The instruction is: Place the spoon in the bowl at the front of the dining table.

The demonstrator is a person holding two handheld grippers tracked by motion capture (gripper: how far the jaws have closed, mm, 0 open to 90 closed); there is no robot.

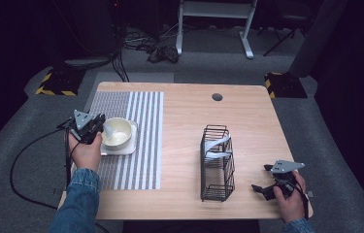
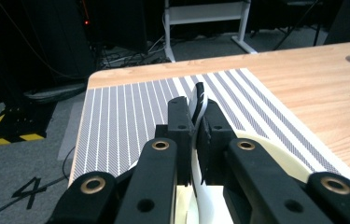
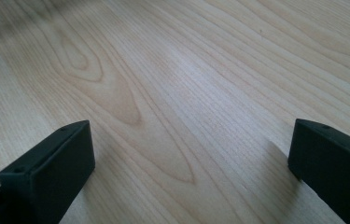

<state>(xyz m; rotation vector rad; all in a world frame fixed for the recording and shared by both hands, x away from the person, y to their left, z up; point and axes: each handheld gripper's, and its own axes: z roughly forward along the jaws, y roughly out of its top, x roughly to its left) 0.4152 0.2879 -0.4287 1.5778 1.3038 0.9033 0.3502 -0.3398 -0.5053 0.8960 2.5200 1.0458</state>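
A cream bowl (image 1: 120, 133) stands on a small white square plate (image 1: 121, 150) at the left, on a grey striped placemat (image 1: 136, 160). My left gripper (image 1: 99, 127) is at the bowl's left rim, shut on a white spoon (image 1: 108, 129) whose wide end reaches over the bowl. In the left gripper view the jaws (image 2: 196, 109) pinch the spoon's thin white handle (image 2: 199, 95), which sticks up between them; the bowl's rim (image 2: 275, 154) curves just below. My right gripper (image 1: 261, 177) rests near the table's front right corner. Its jaws (image 3: 186, 154) stand wide open over bare wood.
A black wire basket (image 1: 217, 167) stands right of centre with white utensils (image 1: 218, 145) lying in it. The wooden table (image 1: 184, 116) has a round cable hole (image 1: 217, 97) at the back. The placemat (image 2: 130, 112) stretches ahead of the left gripper. A cable trails off the table's left edge.
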